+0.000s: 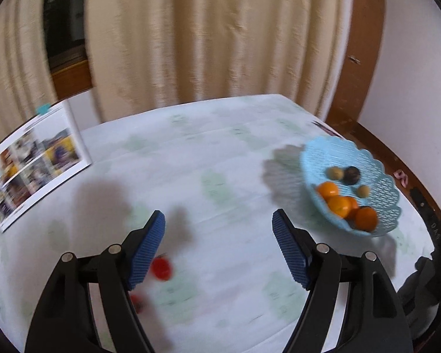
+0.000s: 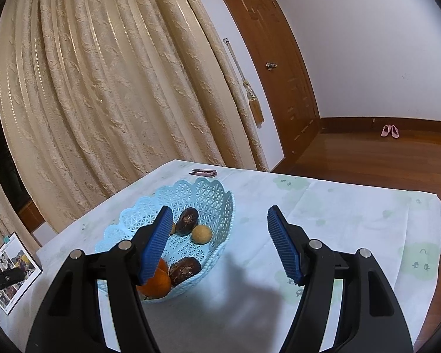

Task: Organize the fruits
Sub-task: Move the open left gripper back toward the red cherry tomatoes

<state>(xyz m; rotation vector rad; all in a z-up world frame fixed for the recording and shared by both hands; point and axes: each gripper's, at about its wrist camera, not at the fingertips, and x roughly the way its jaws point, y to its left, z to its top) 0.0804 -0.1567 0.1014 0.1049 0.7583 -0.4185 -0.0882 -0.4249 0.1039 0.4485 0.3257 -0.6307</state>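
A light blue lattice basket (image 1: 376,176) sits on the table at the right in the left wrist view. It holds oranges (image 1: 339,206), a dark fruit (image 1: 352,175) and small tan fruits (image 1: 335,173). My left gripper (image 1: 219,220) is open and empty above the cloth. A small red fruit (image 1: 161,268) lies beside its left finger, and another red one (image 1: 137,301) is partly hidden behind that finger. In the right wrist view my right gripper (image 2: 220,214) is open and empty just right of the basket (image 2: 208,197), which holds an orange (image 2: 157,285), dark fruits (image 2: 185,269) and a tan fruit (image 2: 201,234).
The table has a white cloth with pale green prints (image 2: 352,220). An open photo booklet (image 1: 32,161) lies at the table's left edge. A small pink object (image 2: 204,172) lies at the far edge. Curtains hang behind; wooden floor and a door are to the right.
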